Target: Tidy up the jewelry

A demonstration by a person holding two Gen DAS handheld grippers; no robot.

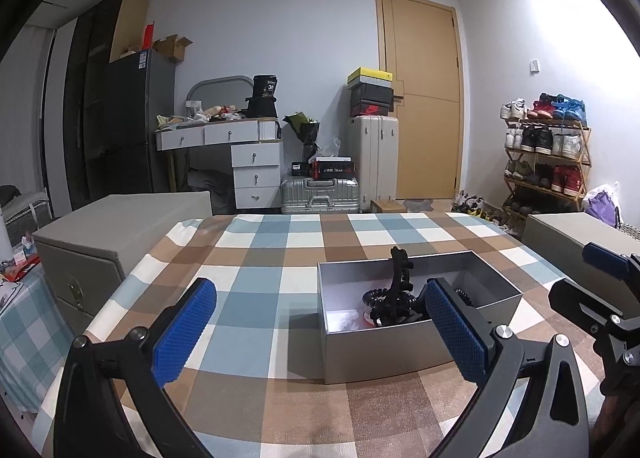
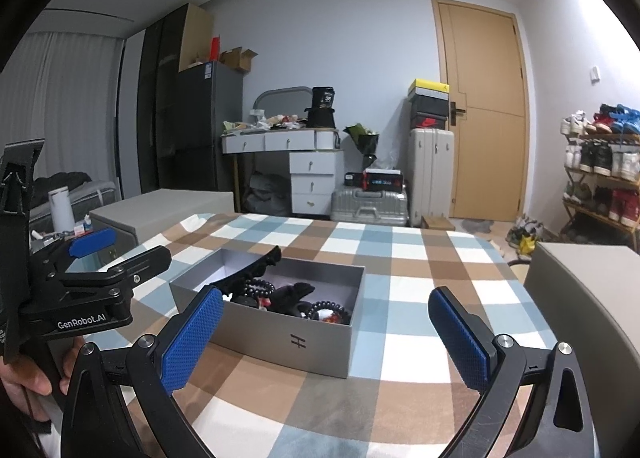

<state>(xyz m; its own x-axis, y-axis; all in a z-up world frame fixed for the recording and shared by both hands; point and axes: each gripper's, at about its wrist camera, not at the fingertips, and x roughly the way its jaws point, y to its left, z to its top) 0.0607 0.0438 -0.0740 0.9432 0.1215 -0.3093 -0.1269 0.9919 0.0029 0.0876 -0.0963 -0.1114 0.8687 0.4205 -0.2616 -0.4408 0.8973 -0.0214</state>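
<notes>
facing the grey box [image 2: 280,332] on the checked cloth [image 2: 400,258]: your right gripper [image 2: 328,334] and left gripper [image 1: 320,334] both gape wide, empty. the black bead tangle [image 1: 394,302] lies inside, ahead-left of right jaws; box's long axis runs left-right. left arm looks nearer.

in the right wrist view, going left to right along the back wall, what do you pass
fridge → white desk → flat silver suitcase → upright white suitcase → door → shoe rack
</notes>
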